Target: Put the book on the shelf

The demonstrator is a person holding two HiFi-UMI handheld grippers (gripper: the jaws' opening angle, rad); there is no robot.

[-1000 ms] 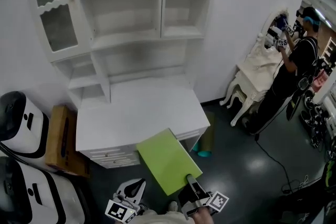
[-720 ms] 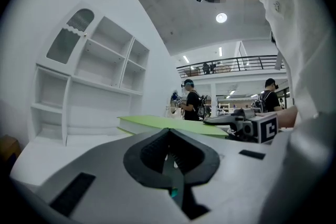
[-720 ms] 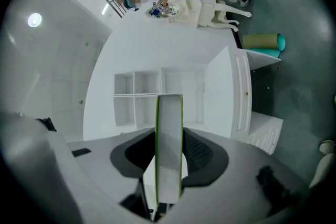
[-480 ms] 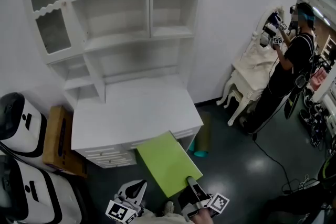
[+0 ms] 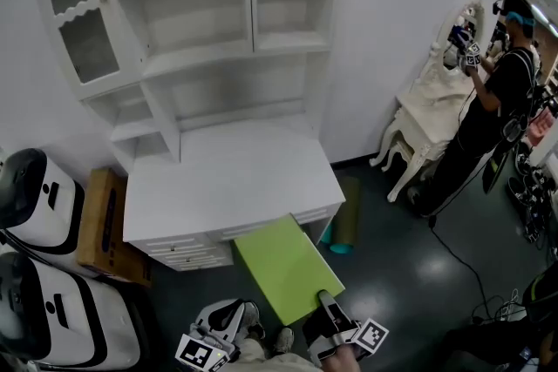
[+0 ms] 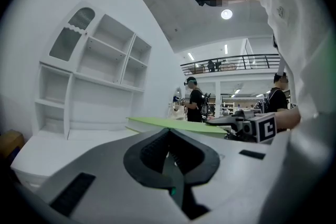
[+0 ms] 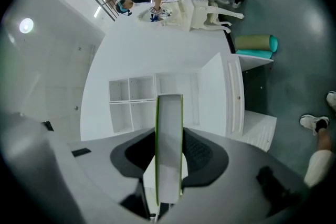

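A flat green book (image 5: 283, 266) with white page edges is held level in front of the white desk (image 5: 227, 179), its far corner at the desk's front edge. My right gripper (image 5: 327, 302) is shut on the book's near corner. In the right gripper view the book (image 7: 169, 149) stands edge-on between the jaws, pointing at the white shelf unit (image 7: 152, 99). My left gripper (image 5: 228, 314) hangs low at the left of the book, shut and holding nothing. The left gripper view shows the book (image 6: 173, 124) edge-on. The shelf unit (image 5: 192, 57) above the desk has bare open compartments.
A cardboard box (image 5: 105, 226) and two white machines (image 5: 39, 205) stand left of the desk. A rolled green mat (image 5: 344, 226) lies on the dark floor to its right. A person (image 5: 488, 118) stands by a white dressing table (image 5: 436, 113) at the far right.
The head view has shifted a little, and the desk now sits slightly nearer the book. The book stays in the right gripper; both grippers keep their places.
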